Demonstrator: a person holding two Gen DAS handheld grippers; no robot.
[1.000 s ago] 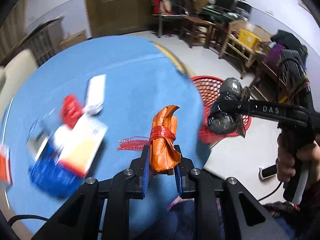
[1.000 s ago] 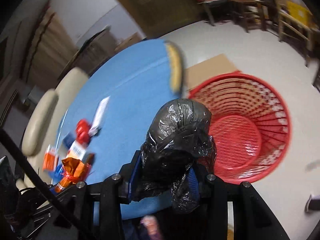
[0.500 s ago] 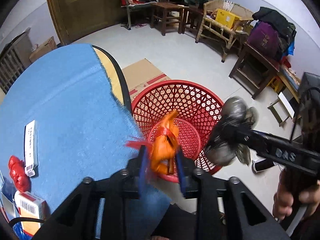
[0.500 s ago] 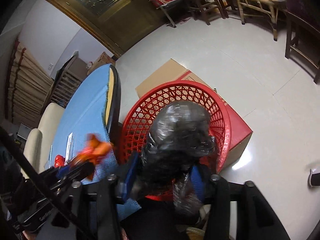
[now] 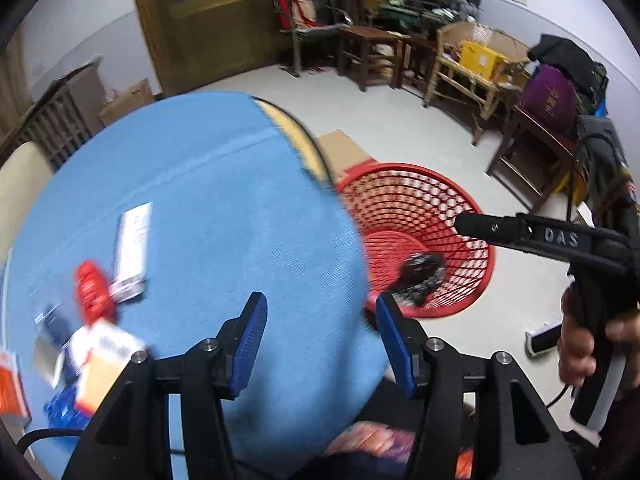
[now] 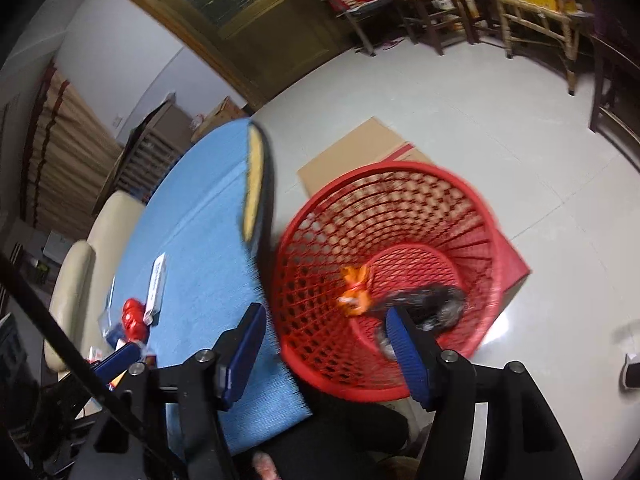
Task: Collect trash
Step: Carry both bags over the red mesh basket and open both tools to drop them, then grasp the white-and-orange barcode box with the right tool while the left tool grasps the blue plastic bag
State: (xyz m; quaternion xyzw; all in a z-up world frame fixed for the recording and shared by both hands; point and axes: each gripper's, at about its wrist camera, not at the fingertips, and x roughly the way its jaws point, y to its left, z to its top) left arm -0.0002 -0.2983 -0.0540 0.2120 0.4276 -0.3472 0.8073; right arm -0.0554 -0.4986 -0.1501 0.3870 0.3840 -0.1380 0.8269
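Note:
A red mesh basket stands on the floor beside the round blue table. An orange tied bag and a black plastic bag lie inside it; the black bag also shows in the left wrist view. My left gripper is open and empty over the table's near edge. My right gripper is open and empty above the basket's near rim; it appears in the left wrist view over the basket.
Trash lies on the table's left part: a white slim box, a red wrapper, an orange-white carton and blue packets. A flat cardboard box lies under the basket. Wooden chairs and clutter line the far wall.
Both grippers opened. The orange bag left my left gripper and the black bag left my right gripper; both now lie in the red basket. The left gripper swung back over the table.

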